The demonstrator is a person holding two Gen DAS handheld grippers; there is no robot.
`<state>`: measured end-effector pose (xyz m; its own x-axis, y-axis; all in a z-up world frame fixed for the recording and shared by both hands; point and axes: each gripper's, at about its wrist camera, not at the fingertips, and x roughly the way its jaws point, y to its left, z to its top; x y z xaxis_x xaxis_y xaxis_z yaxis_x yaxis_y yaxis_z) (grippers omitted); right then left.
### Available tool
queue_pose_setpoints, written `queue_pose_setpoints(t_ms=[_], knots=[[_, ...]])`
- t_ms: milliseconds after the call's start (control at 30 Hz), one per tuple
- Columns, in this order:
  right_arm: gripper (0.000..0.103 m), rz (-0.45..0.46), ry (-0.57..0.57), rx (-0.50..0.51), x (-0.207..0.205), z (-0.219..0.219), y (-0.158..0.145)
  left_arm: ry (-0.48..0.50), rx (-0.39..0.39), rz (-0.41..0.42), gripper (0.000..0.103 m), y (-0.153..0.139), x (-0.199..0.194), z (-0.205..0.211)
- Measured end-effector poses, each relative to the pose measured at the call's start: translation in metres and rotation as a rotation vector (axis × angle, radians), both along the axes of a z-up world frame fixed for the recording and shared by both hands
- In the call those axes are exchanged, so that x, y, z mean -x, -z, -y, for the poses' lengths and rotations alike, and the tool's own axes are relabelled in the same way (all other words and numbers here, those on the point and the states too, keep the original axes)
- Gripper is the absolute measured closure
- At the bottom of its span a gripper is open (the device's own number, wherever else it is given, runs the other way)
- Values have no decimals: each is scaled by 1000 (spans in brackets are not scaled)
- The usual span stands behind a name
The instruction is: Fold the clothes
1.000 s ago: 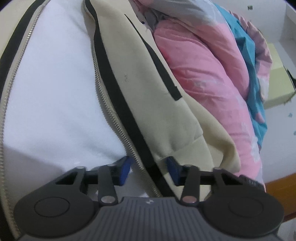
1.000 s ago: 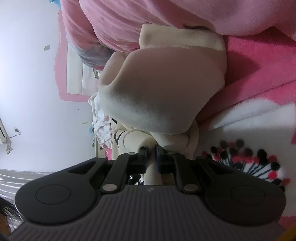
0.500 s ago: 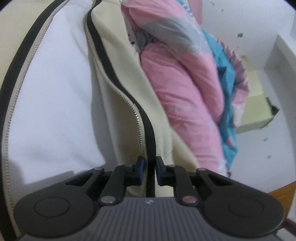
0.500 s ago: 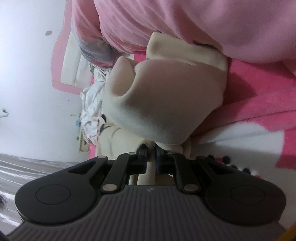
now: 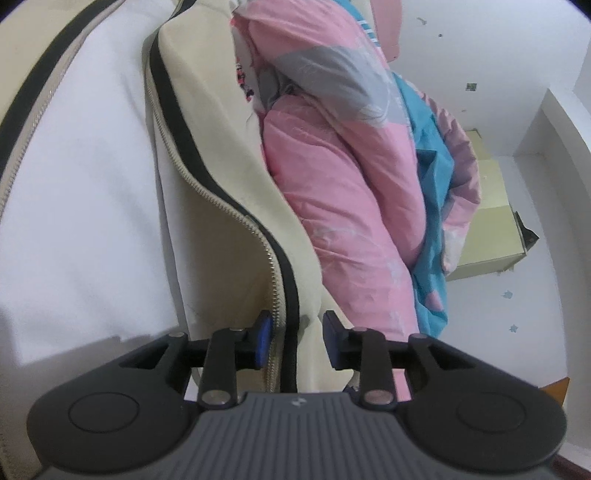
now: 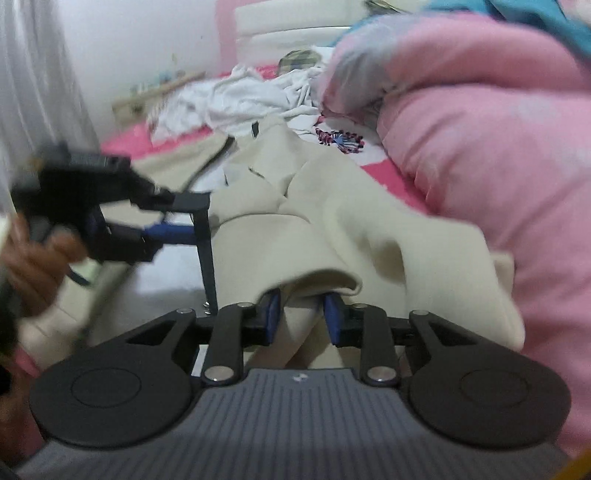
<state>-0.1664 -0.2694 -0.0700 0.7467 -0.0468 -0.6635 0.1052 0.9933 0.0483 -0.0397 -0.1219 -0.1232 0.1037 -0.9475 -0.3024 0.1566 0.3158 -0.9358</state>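
While both grippers stand parted, the left gripper (image 5: 297,339) has the jacket (image 5: 229,229) zipper (image 5: 271,280) between its jaws; the right gripper (image 6: 301,319) straddles a cream fold, quilt (image 6: 498,155) to its right.

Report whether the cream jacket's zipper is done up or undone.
Undone: the cream jacket lies open, its zipper edge alone beside the exposed white lining.

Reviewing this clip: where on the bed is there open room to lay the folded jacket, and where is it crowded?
Freest patch: the jacket's white lining, between its two zipper edges. Crowded: the pink quilt presses against the jacket's side, and white clothes pile near the headboard. Both the left gripper and right gripper are open.
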Motion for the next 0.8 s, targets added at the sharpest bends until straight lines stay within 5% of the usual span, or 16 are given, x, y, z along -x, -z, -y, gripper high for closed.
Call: queue_pose_setpoints(t_ms=[33,133,267,400,567,667,800], knots=[[80,-4,-11,35,4,0,-2,0,-3,-2,95,1,0,1],[94,10,-85,75,54,7,-26,-6,-6,-2,95,-1,-2,0],[96,9,-247,48,69,-5,-46,-10,51,-73,96,-18,-9,-32],[96,-9,-451,-16,79,-22,-64,2,38,-40,96,-51,-11,-83],[96,-195,-714,8,71,-54,-44,63,-144,44,95,-56,2,-121],[96,-313,-834,206,73,-80,-8,144,-353,75,94,-27,12,-123],[96,-355,-890,348,77,-94,11,183,-441,51,87,-1,24,-127]])
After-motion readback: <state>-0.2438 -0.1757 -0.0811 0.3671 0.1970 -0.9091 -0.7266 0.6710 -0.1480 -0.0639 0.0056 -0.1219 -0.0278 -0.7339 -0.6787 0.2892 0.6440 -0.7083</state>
